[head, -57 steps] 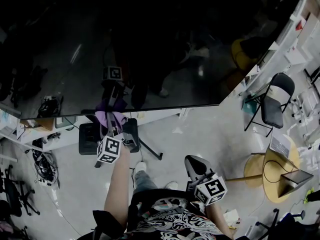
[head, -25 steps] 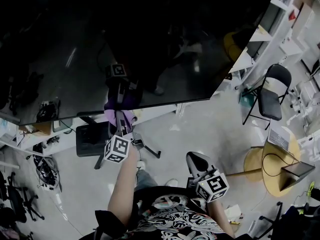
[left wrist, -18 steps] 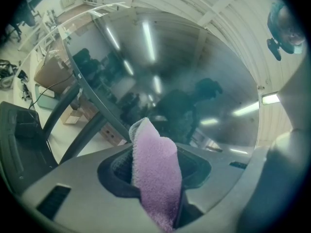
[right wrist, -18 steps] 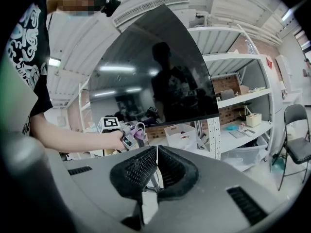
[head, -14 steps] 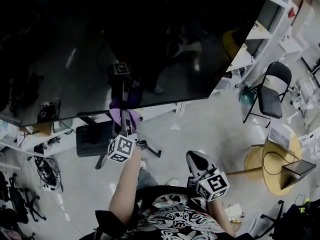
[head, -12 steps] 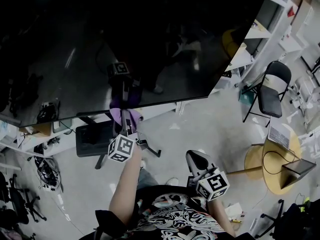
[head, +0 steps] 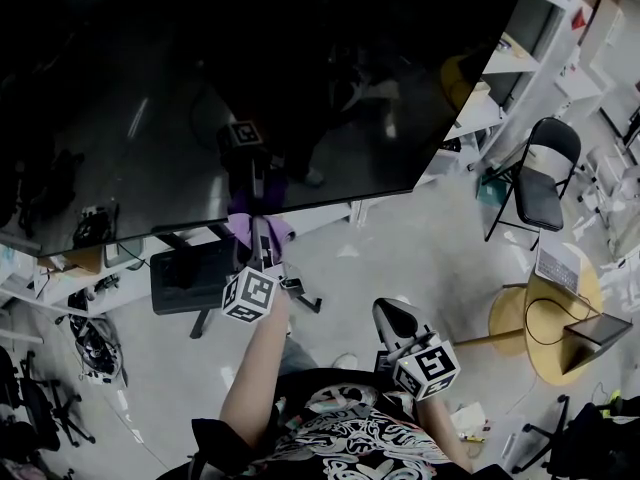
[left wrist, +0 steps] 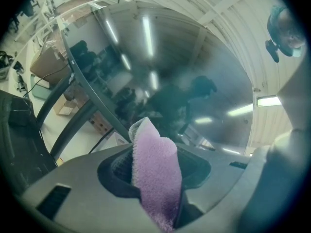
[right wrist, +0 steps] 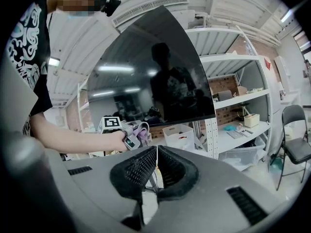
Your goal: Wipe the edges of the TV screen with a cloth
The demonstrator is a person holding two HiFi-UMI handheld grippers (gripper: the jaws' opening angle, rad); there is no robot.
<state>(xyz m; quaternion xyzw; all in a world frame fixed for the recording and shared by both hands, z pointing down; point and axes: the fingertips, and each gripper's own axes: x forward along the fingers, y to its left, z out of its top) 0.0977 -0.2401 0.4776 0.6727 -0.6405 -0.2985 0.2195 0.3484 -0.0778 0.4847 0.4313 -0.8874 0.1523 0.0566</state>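
Note:
The big dark TV screen [head: 250, 78] fills the upper head view, with its bottom edge running across the left middle. My left gripper [head: 260, 246] is shut on a purple cloth [head: 262, 218], which is pressed against that bottom edge. In the left gripper view the cloth [left wrist: 154, 154] sticks out between the jaws toward the screen [left wrist: 184, 81] and its dark frame [left wrist: 90, 93]. My right gripper [head: 390, 320] hangs low near my torso, away from the TV, shut with nothing in it [right wrist: 156, 165]. The right gripper view also shows the TV [right wrist: 150, 72] and the left gripper [right wrist: 127, 135].
A black stand base [head: 185, 278] sits under the TV. A black folding chair [head: 540, 183] and white shelves [head: 500, 68] stand at the right. A round wooden table [head: 555, 338] with a laptop is at the lower right. Office chairs [head: 25, 408] are at the lower left.
My left gripper has slid the cloth a little to the right along the TV's bottom edge. The right gripper has stayed where it was.

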